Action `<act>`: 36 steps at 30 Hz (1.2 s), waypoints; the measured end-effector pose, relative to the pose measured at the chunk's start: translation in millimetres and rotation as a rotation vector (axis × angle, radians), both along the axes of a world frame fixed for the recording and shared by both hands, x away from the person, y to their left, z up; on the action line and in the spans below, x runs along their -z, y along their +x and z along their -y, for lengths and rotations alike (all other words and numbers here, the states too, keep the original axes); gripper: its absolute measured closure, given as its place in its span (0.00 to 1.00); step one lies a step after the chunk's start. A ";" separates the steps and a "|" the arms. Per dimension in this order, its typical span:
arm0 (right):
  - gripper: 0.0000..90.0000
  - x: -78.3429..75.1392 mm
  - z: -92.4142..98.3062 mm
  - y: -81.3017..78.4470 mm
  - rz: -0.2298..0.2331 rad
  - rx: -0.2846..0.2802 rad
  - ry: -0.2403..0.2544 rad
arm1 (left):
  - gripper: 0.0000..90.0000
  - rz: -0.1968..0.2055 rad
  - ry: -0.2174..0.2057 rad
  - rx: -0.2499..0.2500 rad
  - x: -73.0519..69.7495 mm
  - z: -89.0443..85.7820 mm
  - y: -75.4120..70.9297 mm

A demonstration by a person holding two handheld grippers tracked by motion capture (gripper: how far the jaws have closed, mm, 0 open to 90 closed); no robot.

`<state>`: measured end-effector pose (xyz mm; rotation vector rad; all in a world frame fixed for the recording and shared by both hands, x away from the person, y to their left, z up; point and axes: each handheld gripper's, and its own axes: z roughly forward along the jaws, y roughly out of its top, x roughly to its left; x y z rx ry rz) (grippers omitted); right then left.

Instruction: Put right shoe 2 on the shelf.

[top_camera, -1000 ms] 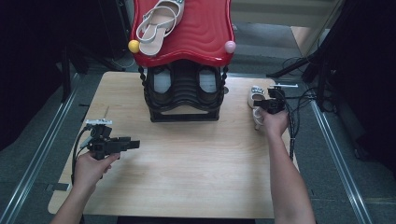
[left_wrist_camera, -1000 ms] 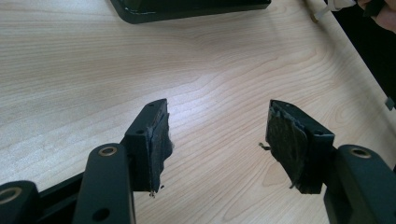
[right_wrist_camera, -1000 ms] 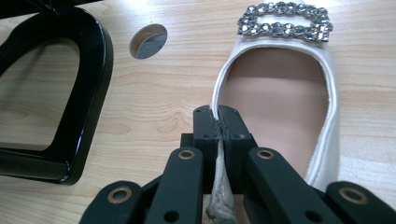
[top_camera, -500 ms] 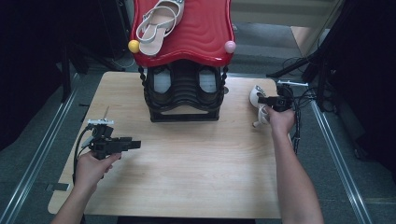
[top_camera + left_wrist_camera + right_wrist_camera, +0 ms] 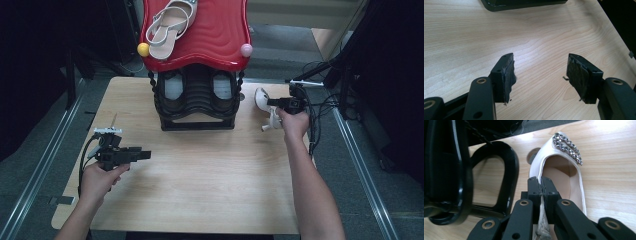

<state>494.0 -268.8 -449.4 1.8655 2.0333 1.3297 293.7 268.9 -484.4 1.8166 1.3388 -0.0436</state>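
One white shoe near the worktop's right edge — right gripper jaws clenched on its rim. Left gripper jaws released, empty, by the left edge.

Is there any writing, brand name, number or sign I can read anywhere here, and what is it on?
None: no readable word, number or sign in any view.
White shoe in the right gripper: only a rhinestone ornament, no lettering.
Red-topped shoe rack, sandal, wooden table, left gripper: no markings visible.
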 end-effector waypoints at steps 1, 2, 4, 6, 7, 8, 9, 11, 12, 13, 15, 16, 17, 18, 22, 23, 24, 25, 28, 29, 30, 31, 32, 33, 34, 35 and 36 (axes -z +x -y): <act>0.99 -1.8 -1.8 0.1 0.000 -0.006 0.004 | 0.44 0.001 0.001 0.001 0.1 0.2 0.1; 0.98 -2.9 -3.1 0.7 0.002 -0.014 0.010 | 0.44 0.000 -0.002 -0.003 0.2 0.8 0.2; 0.98 -5.0 -6.2 2.0 -0.004 -0.022 0.020 | 0.44 0.002 0.002 0.006 0.3 0.8 0.5; 0.98 -5.7 -8.1 2.6 0.000 -0.023 0.034 | 0.44 0.002 0.001 0.006 0.2 1.0 0.6; 0.99 -6.1 -8.9 2.8 0.000 -0.019 0.050 | 0.44 0.002 0.001 0.006 0.2 1.1 0.7; 0.99 -6.5 -9.3 2.8 0.003 -0.020 0.055 | 0.44 0.001 0.001 0.006 0.2 1.2 0.9; 0.98 -7.1 -9.5 2.9 0.006 -0.020 0.058 | 0.44 0.002 0.000 0.005 0.4 1.5 1.0; 0.98 -10.1 -10.6 3.7 0.000 -0.019 0.057 | 0.44 -0.001 0.000 0.009 0.5 1.8 1.4; 0.98 -12.8 -11.5 3.8 -0.002 -0.019 0.047 | 0.44 -0.002 0.000 0.010 0.5 2.2 1.5; 0.98 -15.3 -12.1 4.0 0.003 -0.022 0.036 | 0.44 -0.001 0.001 0.013 0.5 2.5 1.7; 0.98 -21.7 -13.4 3.9 0.005 -0.027 0.022 | 0.44 -0.001 -0.002 0.013 0.3 3.4 1.8; 0.98 -25.2 -14.0 3.6 0.009 -0.026 0.021 | 0.44 -0.001 -0.005 0.008 0.2 4.3 1.9; 0.98 -28.1 -13.9 3.0 0.019 -0.026 0.022 | 0.44 0.000 -0.004 0.013 0.2 4.5 2.1; 0.98 -31.2 -13.6 2.7 0.017 -0.023 0.025 | 0.44 0.000 -0.005 0.016 0.2 4.8 2.2; 0.98 -45.1 -15.3 1.7 0.025 -0.030 0.004 | 0.44 0.001 -0.003 0.022 -0.1 5.8 3.2; 0.98 -48.8 -16.0 1.0 0.027 -0.030 0.005 | 0.44 0.002 -0.004 0.024 0.0 6.1 3.6; 0.98 -51.8 -16.2 1.0 0.032 -0.032 0.010 | 0.44 0.002 -0.001 0.028 0.0 6.1 3.9; 0.98 -55.0 -16.4 0.7 0.032 -0.034 0.015 | 0.44 0.002 0.000 0.030 0.0 6.4 4.2; 0.98 -65.1 -18.2 0.6 0.034 -0.039 0.014 | 0.44 0.001 -0.005 0.026 -0.1 7.8 5.1; 0.98 -68.2 -19.0 0.5 0.039 -0.039 0.012 | 0.44 0.002 -0.006 0.028 0.1 8.2 5.4; 0.98 -71.4 -19.5 0.6 0.039 -0.040 0.013 | 0.44 0.001 -0.004 0.032 0.2 8.4 5.8; 0.98 -74.4 -20.1 0.7 0.043 -0.042 0.010 | 0.44 0.001 -0.002 0.037 0.2 8.4 6.2; 0.98 -77.3 -20.7 0.9 0.045 -0.045 0.010 | 0.44 0.001 0.000 0.039 0.3 8.6 6.6; 0.98 -80.5 -21.2 0.9 0.040 -0.041 0.011 | 0.44 0.001 -0.003 0.038 0.2 9.1 6.7; 0.98 -83.5 -21.6 1.0 0.043 -0.041 0.010 | 0.44 0.001 -0.004 0.039 0.2 9.2 6.8; 0.98 -86.3 -21.8 1.1 0.044 -0.040 0.015 | 0.44 0.002 -0.004 0.040 0.1 9.3 6.9; 0.98 -89.2 -21.8 1.2 0.048 -0.043 0.018 | 0.44 0.003 -0.004 0.041 0.0 9.3 7.0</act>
